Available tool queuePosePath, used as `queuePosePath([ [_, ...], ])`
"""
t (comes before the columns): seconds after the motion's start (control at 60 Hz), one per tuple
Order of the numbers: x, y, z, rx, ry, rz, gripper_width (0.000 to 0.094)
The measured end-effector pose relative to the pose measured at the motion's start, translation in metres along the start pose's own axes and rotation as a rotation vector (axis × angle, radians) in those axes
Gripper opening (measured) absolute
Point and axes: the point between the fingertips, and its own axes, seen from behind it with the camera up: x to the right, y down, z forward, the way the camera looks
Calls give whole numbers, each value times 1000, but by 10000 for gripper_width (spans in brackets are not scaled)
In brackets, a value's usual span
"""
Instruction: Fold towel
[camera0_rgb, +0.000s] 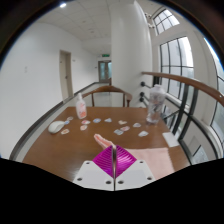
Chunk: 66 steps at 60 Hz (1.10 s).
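Note:
My gripper (113, 150) is low over a brown wooden table (60, 150). Its two magenta pads (102, 163) meet along a thin line, so the fingers are shut, and I see nothing held between them. A small pale pink thing (99, 138), perhaps a bunched towel, lies on the table just beyond the fingertips and slightly left. A pale, flat patch (160, 158), possibly cloth, lies on the table to the right of the fingers. I cannot tell what either is made of.
A pink bottle (80, 105) stands at the far left of the table. A clear container (155, 104) stands at the far right. Several small white objects (58, 127) are scattered across the middle. Chairs (108, 91) ring the table's far side, with windows to the right.

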Motion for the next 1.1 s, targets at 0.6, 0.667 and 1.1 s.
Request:
queuePosePath([
  [0.6,205,78,7,-137,283,47,646],
  [0.667,206,72,-6,-116,292,41,793],
  [1.1,97,48,-137,22,218,-75,824],
])
